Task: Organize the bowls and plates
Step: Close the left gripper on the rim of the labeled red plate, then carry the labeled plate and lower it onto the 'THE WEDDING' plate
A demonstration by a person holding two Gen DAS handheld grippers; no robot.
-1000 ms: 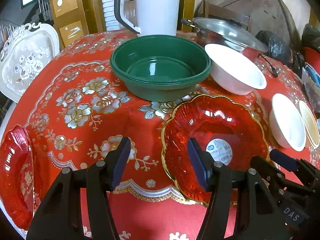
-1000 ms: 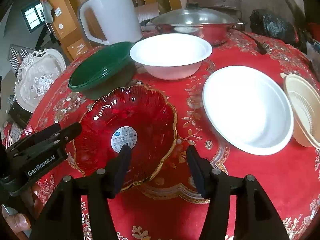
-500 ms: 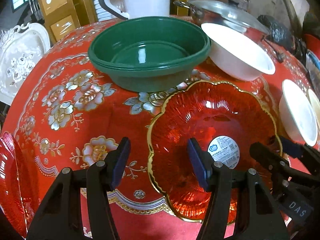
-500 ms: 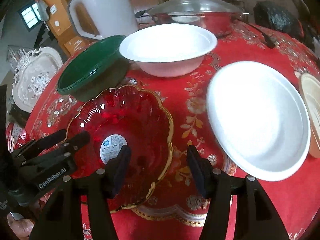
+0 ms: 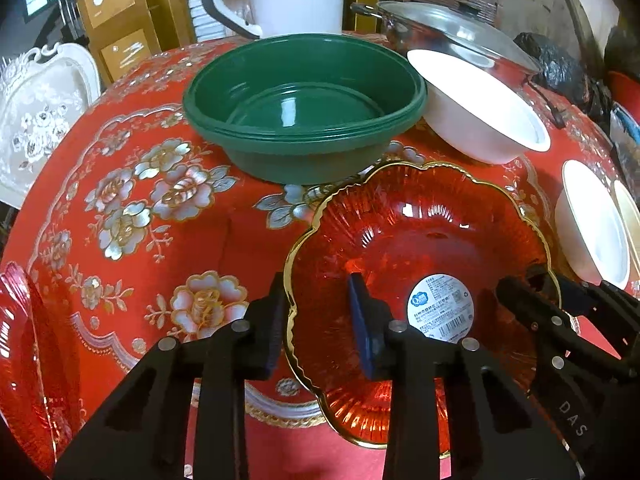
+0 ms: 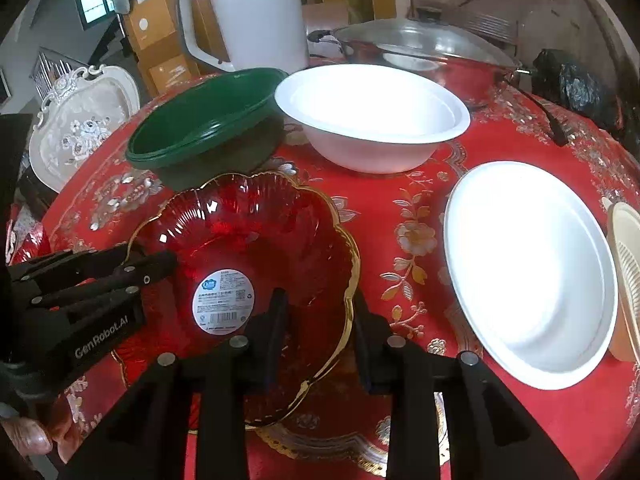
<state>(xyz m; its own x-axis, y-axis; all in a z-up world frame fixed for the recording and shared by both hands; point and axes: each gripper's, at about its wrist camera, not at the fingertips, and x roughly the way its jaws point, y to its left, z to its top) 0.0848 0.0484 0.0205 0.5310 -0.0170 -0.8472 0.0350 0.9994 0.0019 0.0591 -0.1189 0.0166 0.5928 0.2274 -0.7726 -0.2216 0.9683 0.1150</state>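
Observation:
A red glass bowl with a scalloped gold rim and a round label (image 5: 416, 256) (image 6: 248, 232) sits on the red flowered tablecloth. My left gripper (image 5: 320, 316) straddles its left rim, one finger outside and one inside, jaws a little apart. My right gripper (image 6: 316, 320) straddles its right rim the same way. Behind stand stacked green bowls (image 5: 304, 108) (image 6: 208, 120) and a white bowl (image 5: 480, 104) (image 6: 372, 112). A white plate (image 6: 528, 272) lies to the right.
A white jug (image 6: 248, 12) and a lidded steel pot (image 6: 424, 52) stand at the back. A beige bowl (image 6: 628, 276) lies at the right edge, another red dish (image 5: 20, 344) at the left edge. A white ornate tray (image 5: 36, 112) lies beyond the table.
Both grippers have moved forward onto the red glass bowl's rim and their jaws have narrowed around it. The bowl looks closer and slightly shifted.

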